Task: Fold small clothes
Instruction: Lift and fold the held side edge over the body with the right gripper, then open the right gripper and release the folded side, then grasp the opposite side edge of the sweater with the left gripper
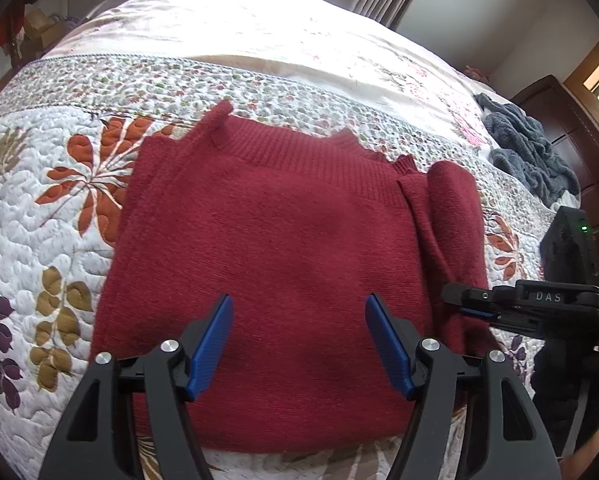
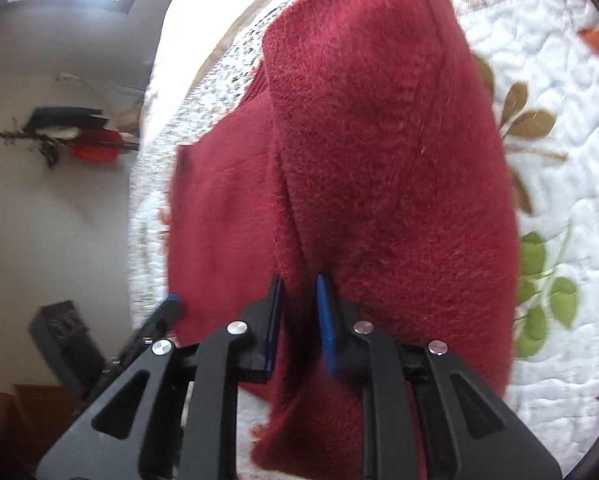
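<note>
The red sweater (image 1: 275, 248) lies on the flowery quilt (image 1: 39, 208) on the bed. The left tool (image 1: 299, 344) is spread wide above it. The right tool (image 2: 299, 312) pinches the sweater's side fold.

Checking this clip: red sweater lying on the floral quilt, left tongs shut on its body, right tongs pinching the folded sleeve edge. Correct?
Not quite. The left tongs are open, hovering over the red sweater and gripping nothing, as the left wrist view shows. The rest stands: the sweater lies on the floral quilt, and the right tongs pinch the sleeve edge.
</note>
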`<state>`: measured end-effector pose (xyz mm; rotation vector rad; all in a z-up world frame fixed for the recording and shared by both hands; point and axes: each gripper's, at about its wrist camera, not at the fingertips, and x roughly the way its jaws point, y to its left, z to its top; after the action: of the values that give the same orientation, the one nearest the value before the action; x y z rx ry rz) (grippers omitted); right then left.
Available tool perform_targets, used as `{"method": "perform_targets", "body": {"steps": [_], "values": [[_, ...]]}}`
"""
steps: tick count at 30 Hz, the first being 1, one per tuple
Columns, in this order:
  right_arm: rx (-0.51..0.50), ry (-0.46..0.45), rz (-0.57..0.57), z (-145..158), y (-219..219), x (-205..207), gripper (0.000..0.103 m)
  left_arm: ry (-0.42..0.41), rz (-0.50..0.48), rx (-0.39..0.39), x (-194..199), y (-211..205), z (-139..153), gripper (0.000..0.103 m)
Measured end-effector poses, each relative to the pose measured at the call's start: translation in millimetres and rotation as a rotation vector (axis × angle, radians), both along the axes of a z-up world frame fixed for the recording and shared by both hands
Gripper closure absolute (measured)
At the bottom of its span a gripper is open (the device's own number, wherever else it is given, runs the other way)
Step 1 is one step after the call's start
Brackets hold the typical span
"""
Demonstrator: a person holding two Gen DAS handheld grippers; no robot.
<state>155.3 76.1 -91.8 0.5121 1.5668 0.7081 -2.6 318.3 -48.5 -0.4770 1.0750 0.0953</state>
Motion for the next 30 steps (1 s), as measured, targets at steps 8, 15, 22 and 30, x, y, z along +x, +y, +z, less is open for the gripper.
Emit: {"method": "perform_targets", "body": {"steps": [8,15,22,30], "values": [[0.083,-0.071,0.017,39,-29,-8,0.073,-0.028,-0.055,-0.079,16,-24,9,0.034],[-0.066,-0.213,-0.065,66,-85,-17,0.071,-0.041,-0.060,-0.243,44,-49,1,0.034],[-0.014,-0.193,-0.171,48,-140,-44,0.065,-0.080,-0.190,-0.269,75,-113,22,0.034],[-0.076,-0.216,-0.263,42,-188,-67,0.064,-0.026,-0.380,-0.162,110,-209,25,0.033]]}}
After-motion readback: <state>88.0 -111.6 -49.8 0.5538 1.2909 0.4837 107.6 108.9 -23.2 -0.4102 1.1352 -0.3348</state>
